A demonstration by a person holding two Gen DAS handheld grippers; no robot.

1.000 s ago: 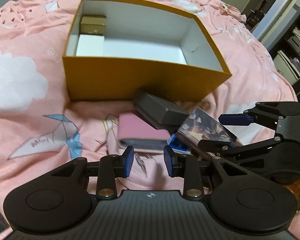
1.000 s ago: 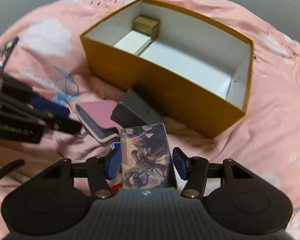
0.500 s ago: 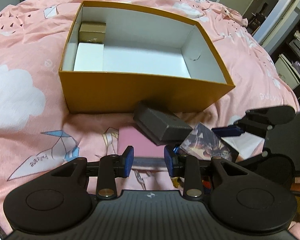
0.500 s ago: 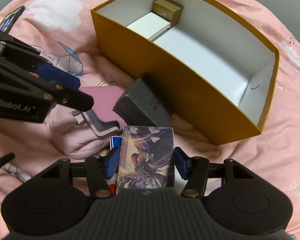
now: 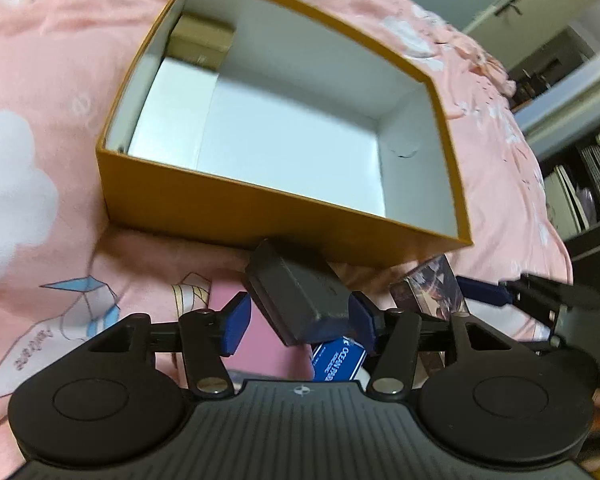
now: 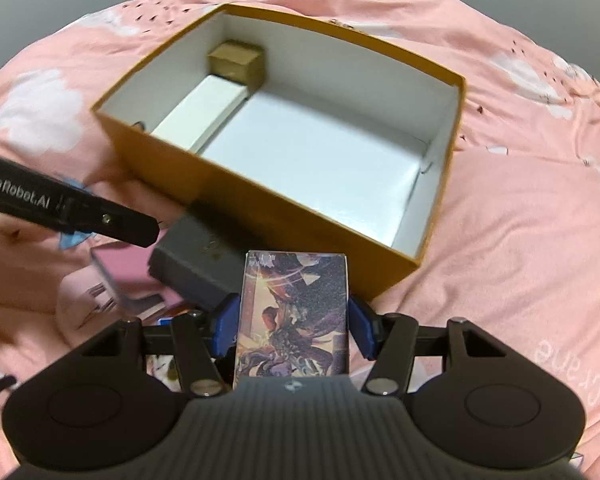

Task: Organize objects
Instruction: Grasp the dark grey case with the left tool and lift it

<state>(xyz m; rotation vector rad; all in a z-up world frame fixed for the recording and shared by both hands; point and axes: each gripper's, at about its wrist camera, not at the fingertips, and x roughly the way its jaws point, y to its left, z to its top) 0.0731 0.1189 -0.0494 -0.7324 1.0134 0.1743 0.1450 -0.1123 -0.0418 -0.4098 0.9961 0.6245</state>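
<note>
An orange cardboard box stands with its top uncovered on the pink bedspread. Inside it, a small gold box and a flat white box sit at the left end. A dark grey box leans against the orange front wall. My left gripper straddles it with jaws opening, and a gap shows at the left pad. My right gripper is shut on an illustrated card box, held just before the orange box.
A pink case and a small blue packet lie under the grey box. The bedspread is soft and wrinkled around the box. Dark shelves stand beyond the bed on the right.
My left jaws have spread wider and come forward around the grey box. My right gripper has carried the card box closer to the orange box.
</note>
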